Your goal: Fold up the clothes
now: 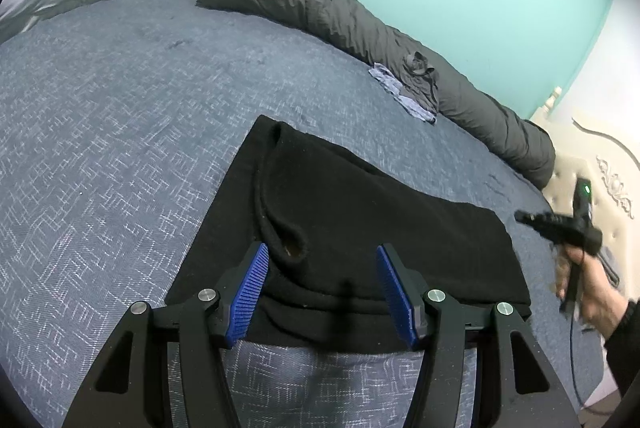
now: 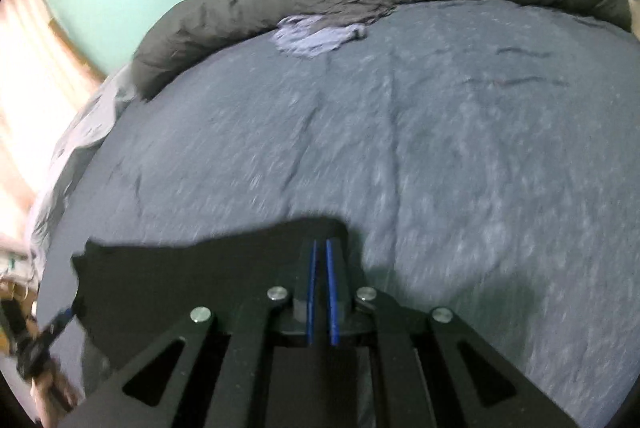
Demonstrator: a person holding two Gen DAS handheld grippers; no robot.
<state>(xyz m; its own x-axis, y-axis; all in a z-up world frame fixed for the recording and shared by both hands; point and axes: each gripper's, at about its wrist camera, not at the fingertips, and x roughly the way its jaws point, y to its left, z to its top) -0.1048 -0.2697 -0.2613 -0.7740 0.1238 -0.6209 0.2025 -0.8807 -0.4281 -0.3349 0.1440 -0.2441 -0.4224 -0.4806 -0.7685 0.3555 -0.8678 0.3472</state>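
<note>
From my left wrist cam: the left gripper (image 1: 322, 288) is tipped downward over the near edge of the black garment (image 1: 360, 228), which lies folded flat on the blue bedspread (image 1: 120, 108). Jaws are spread about halfway, blue pads (image 1: 250, 294) standing on either side of a rumpled fold of the cloth, and I don't see them pressing on anything. The fabric runs between and past the fingers, away from the tips. Off to the right of this gripper, the person's right hand (image 1: 588, 284) holds the right gripper (image 1: 524, 218) up above the bedspread, just past the garment's right edge, pointing back toward the cloth. Beyond the garment, a small pile of grey and light blue clothes (image 1: 412, 88) sits against a rolled dark grey duvet (image 1: 360, 28).

Right wrist cam is pretty smeared, so take this one loosely. The right gripper (image 2: 321, 248) angles steeply down, pads (image 2: 331, 292) pressed almost together with only a sliver between. The garment's corner (image 2: 200, 276) lies under and to the left of the tips; I can't make out any cloth pinched between the pads. Far left and low, the left gripper (image 2: 66, 316) sits at the garment's other edge.
</note>
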